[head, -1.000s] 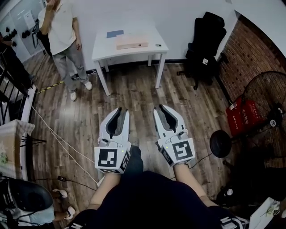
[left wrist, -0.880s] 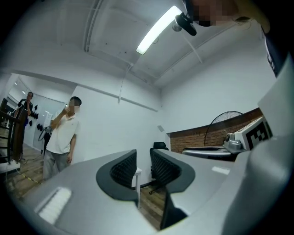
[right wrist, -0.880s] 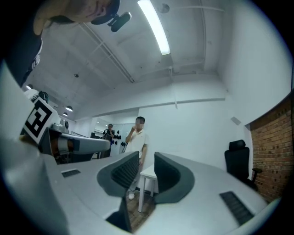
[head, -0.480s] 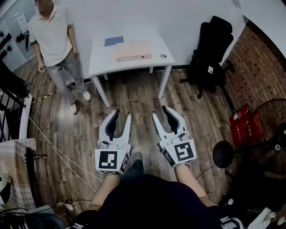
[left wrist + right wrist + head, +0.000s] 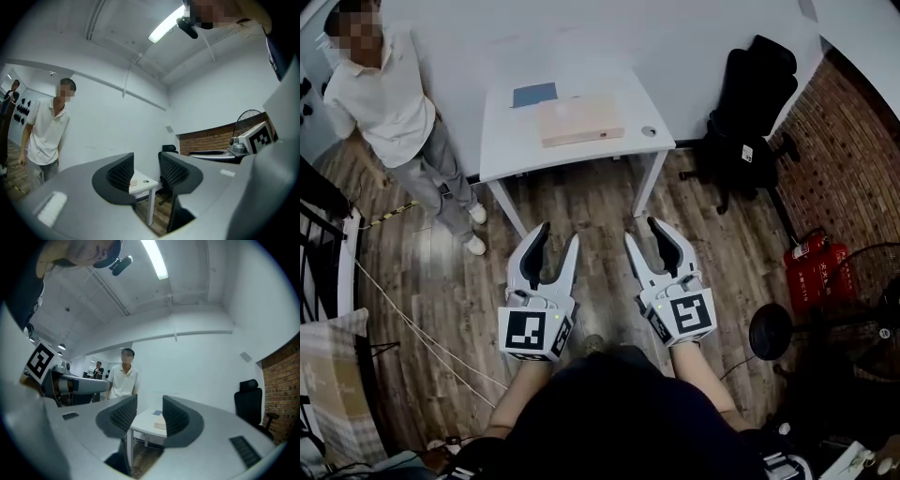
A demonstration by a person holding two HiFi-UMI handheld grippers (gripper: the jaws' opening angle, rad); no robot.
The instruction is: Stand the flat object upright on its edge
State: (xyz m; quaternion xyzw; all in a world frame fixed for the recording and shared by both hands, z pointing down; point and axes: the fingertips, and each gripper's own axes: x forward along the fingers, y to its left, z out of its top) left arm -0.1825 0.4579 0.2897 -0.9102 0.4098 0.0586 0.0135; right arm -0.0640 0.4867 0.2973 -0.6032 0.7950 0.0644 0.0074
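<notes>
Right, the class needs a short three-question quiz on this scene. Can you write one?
1. True or false: the flat tan box already stands on its edge on the white table.
2. What lies beside the box, toward the wall? A: blue sheet; B: red cup; C: black phone.
3. Does the left gripper or the right gripper hold anything?
Key: 1 false, it lies flat. 2 A. 3 No; both grippers' jaws are opening, nothing between them.

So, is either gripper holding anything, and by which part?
Nothing is held. The left gripper and the right gripper are empty, their jaws opening; the flat board lies on the table.
</notes>
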